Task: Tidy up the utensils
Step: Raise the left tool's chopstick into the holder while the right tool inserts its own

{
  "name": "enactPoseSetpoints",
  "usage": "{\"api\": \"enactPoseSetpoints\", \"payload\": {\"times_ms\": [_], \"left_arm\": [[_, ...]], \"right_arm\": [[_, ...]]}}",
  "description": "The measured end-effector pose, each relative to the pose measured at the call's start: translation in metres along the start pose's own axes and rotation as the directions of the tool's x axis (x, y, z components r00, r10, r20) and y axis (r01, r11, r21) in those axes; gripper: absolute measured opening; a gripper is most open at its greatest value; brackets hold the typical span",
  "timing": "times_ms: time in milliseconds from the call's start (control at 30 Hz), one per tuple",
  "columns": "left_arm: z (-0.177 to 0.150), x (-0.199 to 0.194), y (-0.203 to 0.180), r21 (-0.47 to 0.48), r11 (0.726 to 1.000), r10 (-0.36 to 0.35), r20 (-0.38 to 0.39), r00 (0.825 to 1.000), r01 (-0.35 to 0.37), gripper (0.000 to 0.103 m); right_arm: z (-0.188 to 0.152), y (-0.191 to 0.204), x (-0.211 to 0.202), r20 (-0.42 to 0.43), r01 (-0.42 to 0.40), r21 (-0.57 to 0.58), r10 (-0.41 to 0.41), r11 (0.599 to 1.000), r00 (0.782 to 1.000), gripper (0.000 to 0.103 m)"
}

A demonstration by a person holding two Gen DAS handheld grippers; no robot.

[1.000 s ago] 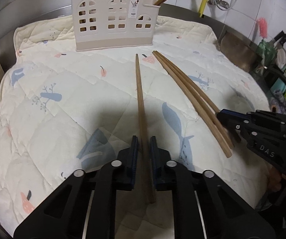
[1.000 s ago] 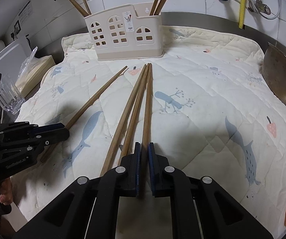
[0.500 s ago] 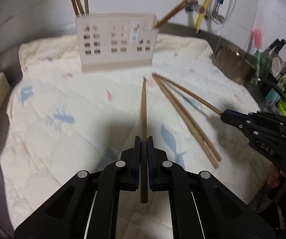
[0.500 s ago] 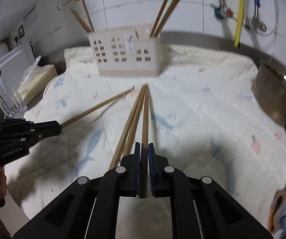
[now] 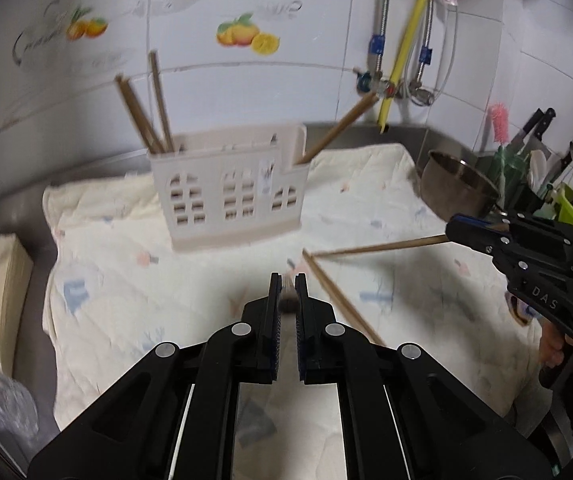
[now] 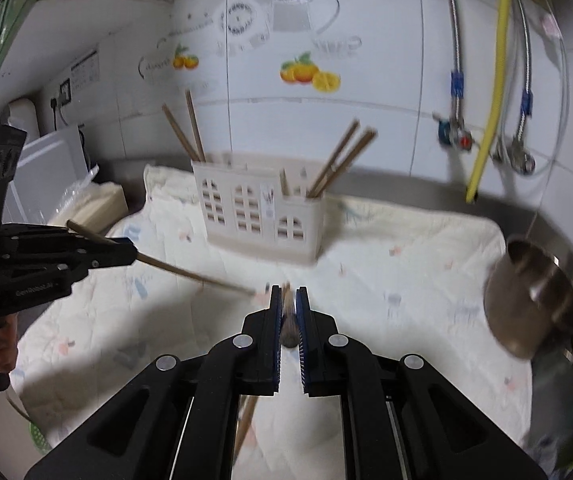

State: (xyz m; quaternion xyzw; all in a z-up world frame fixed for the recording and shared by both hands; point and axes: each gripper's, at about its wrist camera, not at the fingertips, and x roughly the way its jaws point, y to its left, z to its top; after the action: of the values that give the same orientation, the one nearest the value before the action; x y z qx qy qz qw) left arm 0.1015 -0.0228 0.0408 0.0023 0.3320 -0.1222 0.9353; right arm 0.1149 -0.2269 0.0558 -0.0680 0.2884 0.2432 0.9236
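Backdrop: white tiled kitchen wall with fruit stickers, hoses and a yellow pipe at the right; a quilted cloth (image 5: 134,256) covers the steel desk.
Holder: cream house-shaped utensil holder (image 5: 228,196) stands upright at the far side of the cloth, with chopsticks leaning out of its left and right ends.
Left hand-held gripper (image 5: 286,280): clenched on one chopstick (image 6: 190,274), which slants down to the cloth with its far tip just beside the right gripper's fingertips.
Right hand-held gripper (image 6: 287,292): clenched on another chopstick (image 5: 382,246), held low over the cloth.
Loose pieces: two more chopsticks (image 5: 338,300) lie together on the cloth, near right of the left gripper.
Step in hand: judged as carrying, with a stick in each gripper and the holder ahead.
Next move: calls for tipping each stick upright, aiming it over an open compartment, then releasing.
Risk: long sticks could cross or knock the light holder.
Hard to make out: motion blur smears everything; each wrist view shows its own stick end-on; the compartment dividers and the holder's inside are unclear.
Right edge: steel pot (image 6: 534,300), partly cut off.
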Motion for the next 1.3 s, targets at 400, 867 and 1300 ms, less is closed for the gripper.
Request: {"api": "enactPoseSetpoints", "payload": {"times_ms": [400, 867, 1300], "left_arm": [[0.033, 0.014, 0.002, 0.02, 1.0, -0.024, 0.002, 1.0, 0.024, 0.005], [0.11, -0.036, 0.026, 0.029, 0.999, -0.019, 0.15, 0.989, 0.015, 0.005], [0.168, -0.037, 0.057, 0.006, 0.994, 0.106, 0.207, 0.972, -0.11, 0.005]], "right_arm": [[0.041, -0.006, 0.015, 0.038, -0.056, 0.016, 0.055, 0.998, 0.998, 0.006], [0.126, -0.011, -0.018, 0.135, -0.096, -0.062, 0.103, 0.993, 0.985, 0.006], [0.186, -0.015, -0.007, 0.183, -0.063, -0.086, 0.078, 0.994, 0.98, 0.006]]}}
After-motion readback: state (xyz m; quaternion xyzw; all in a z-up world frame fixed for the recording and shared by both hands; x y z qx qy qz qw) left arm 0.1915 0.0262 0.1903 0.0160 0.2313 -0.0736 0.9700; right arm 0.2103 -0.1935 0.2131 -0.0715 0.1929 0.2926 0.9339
